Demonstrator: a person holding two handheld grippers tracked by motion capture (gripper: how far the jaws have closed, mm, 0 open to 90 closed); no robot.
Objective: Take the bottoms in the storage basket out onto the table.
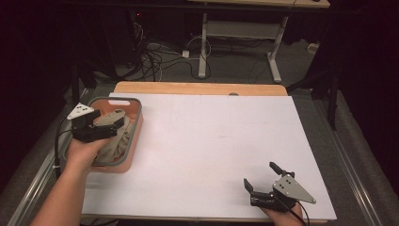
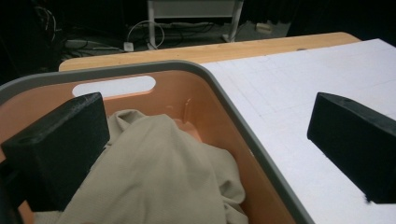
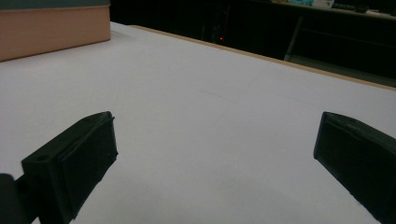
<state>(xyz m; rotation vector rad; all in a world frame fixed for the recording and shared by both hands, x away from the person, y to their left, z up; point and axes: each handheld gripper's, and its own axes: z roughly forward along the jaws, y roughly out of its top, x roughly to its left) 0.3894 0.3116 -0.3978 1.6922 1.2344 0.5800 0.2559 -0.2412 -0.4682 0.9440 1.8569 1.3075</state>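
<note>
Left gripper (image 1: 106, 123): held over the basket at the left side of the table, above the cloth inside it; a grey three-cornered plate sits on top of it and a cable trails off its back
Left jaws: standing wide apart with nothing between them; in the left gripper view one jaw is down inside the basket just beside the cloth, the other is out over the white table surface, so the near basket wall runs between them
Cloth (image 2: 154, 182): beige, crumpled in loose folds, lying in the basket and heaped up toward the middle of it; whether the inner jaw touches it cannot be told
Basket (image 1: 135, 136): salmon-orange walls with a grey rim and a slot handle in the far wall, standing on the left edge of the table
Right gripper (image 1: 263, 181): held low over the near right part of the table, well apart from the basket
Right jaws: spread wide, with bare white surface between them in the right gripper view
Table (image 1: 211, 141): white sheet on a wooden top, whose edge shows along the far side
</note>
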